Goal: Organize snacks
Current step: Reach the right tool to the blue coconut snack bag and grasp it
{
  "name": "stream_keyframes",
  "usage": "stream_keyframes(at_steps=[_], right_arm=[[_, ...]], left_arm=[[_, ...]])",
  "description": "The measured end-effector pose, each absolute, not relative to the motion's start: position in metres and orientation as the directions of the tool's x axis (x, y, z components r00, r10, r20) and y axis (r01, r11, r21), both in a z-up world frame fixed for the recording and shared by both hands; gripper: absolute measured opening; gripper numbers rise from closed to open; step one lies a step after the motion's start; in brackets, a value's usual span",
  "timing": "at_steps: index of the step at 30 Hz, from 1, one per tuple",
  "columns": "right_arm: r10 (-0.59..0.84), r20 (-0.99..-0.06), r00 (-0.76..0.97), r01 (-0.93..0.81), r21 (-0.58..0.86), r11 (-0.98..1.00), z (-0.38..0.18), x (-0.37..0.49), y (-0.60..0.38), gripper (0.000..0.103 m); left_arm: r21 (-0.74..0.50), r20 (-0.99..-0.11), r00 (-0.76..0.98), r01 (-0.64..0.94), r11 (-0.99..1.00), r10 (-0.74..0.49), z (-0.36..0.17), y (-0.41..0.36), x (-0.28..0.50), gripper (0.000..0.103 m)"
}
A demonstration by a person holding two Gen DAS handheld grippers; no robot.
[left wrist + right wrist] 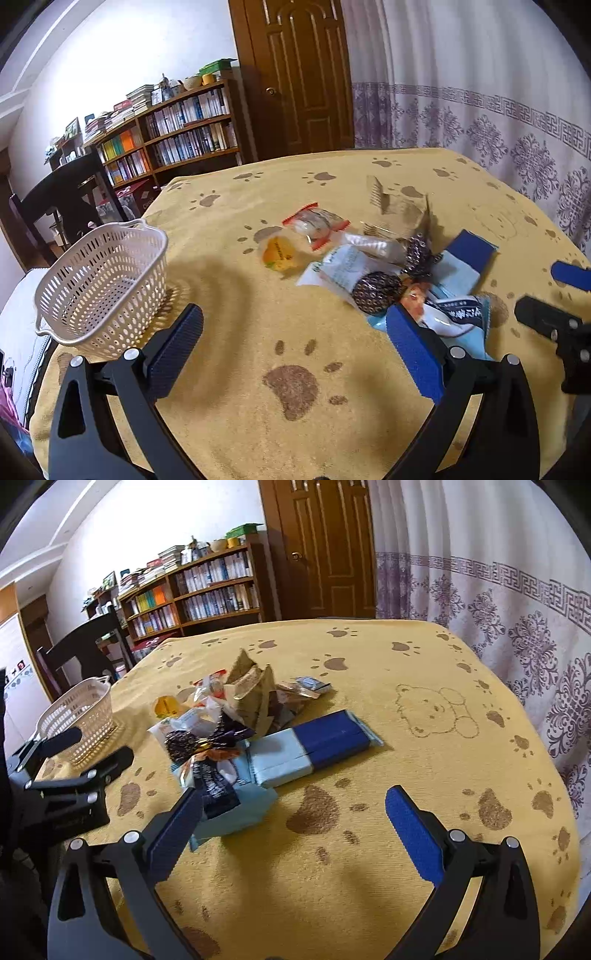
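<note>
- Snacks lay in a loose heap (pixel 221 731) at the middle of the yellow paw-print cloth (pixel 258 424), none of them yet in the white perforated plastic basket (pixel 99 284), which stood at your ten o'clock in the left wrist view.
- Your left gripper (pixel 295 339) was spread wide and held nothing; its right finger overlapped the pale blue packet (pixel 461 332) at two o'clock, though contact could not be confirmed.
- Your right gripper (pixel 295 819) was likewise released and empty, with the long blue-and-white wrapped bar (pixel 314 749) at twelve o'clock.
- Risk: the wrappers overlapped, so closing on one would likely have dragged or lifted a neighbour, such as the dark patterned foil sweet (pixel 376 291).
- Risk: the two grippers sat near each other by the heap and could have collided.
- Risk: the light basket might have slid or tipped if nudged.
</note>
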State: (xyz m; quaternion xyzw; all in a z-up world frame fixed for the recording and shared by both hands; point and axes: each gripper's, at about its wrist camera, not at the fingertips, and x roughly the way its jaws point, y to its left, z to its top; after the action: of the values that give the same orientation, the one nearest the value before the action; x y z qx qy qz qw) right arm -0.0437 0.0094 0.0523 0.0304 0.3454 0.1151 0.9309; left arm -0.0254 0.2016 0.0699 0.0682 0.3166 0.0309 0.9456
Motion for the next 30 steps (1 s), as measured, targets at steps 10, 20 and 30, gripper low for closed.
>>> stream_keyframes(at_steps=[10, 20, 30], right_arm=[[0.331, -0.632, 0.701, -0.340, 0.112, 0.934, 0.047, -0.050, 0.045, 0.098], [0.351, -0.699, 0.623, -0.406, 0.095, 0.909, 0.029, -0.005, 0.081, 0.098], [0.316, -0.730, 0.606, -0.403, 0.060, 0.913, 0.022, -0.003, 0.083, 0.075]], left_arm=[[0.116, -0.581, 0.801, -0.090, 0.989, 0.141, 0.083, 0.233, -0.019, 0.100], [0.098, -0.580, 0.802, -0.108, 0.989, 0.145, 0.088, 0.245, -0.016, 0.100], [0.087, -0.584, 0.799, -0.119, 0.989, 0.147, 0.089, 0.249, -0.014, 0.100]])
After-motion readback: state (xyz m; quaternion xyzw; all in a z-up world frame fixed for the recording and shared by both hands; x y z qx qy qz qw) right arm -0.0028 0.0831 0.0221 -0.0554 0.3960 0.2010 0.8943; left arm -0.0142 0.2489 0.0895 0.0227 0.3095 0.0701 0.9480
